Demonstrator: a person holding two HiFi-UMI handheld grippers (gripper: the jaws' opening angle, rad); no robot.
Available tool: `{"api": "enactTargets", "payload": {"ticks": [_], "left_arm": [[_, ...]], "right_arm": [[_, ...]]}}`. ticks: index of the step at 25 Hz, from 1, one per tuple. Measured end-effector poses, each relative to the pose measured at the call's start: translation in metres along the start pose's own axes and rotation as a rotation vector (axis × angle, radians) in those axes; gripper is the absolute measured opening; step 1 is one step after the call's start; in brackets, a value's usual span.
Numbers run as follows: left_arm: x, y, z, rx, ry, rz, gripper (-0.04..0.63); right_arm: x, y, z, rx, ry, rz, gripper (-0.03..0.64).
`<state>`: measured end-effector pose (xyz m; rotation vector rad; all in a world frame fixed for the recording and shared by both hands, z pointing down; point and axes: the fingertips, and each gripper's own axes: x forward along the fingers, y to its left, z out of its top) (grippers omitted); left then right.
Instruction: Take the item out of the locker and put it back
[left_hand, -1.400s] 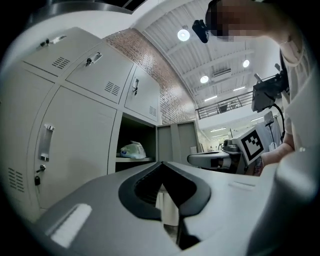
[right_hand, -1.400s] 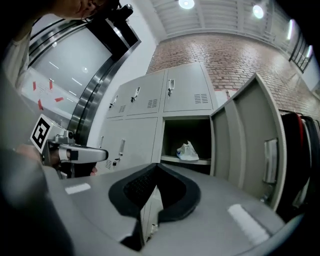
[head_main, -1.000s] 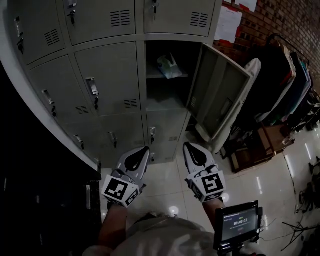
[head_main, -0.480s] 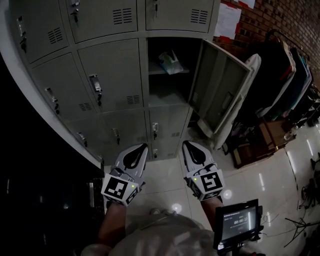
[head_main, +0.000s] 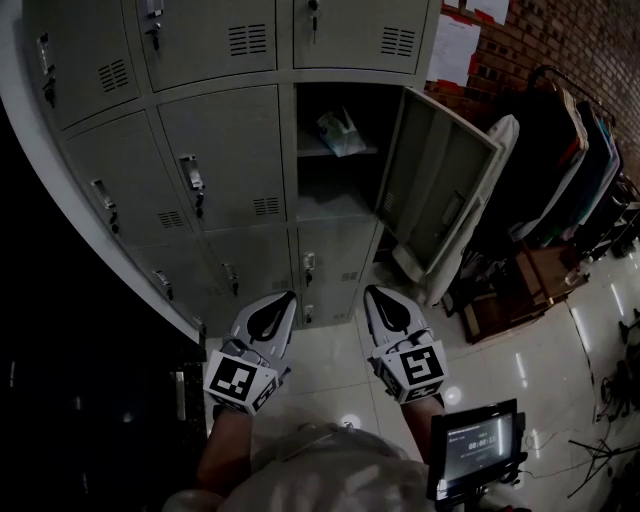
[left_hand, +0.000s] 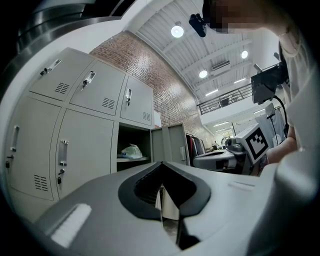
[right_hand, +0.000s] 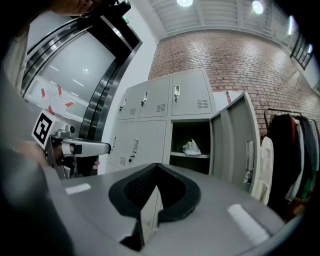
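locker: grey metal locker (head_main: 220, 160), one door (head_main: 440, 190) swung open
inside: pale crumpled plastic bag (head_main: 340, 132) on the upper shelf
left tool (head_main: 285, 300): jaws together, empty
right tool (head_main: 373, 293): same, both well apart from bag

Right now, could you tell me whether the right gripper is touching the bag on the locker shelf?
Apart. The head view shows the right gripper, shut and empty, clear in front of the lockers, while the bag lies on its shelf.
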<state>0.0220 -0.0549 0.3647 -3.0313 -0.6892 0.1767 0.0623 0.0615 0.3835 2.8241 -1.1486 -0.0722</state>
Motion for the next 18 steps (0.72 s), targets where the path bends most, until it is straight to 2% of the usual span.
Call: {"api": "enactTargets", "payload": {"ticks": [6,18], "left_arm": [[0.005,0.000,0.000,0.002,-0.006,-0.006,0.000],[0.012,0.002,-0.002,0.028,0.002,-0.003,0.000]], "right_arm": [[0.003,-0.006,0.006,-0.048,-0.012,-0.016,0.000],[0.013,-0.002,0.015,-0.067,-0.026,0.012,0.000]]}}
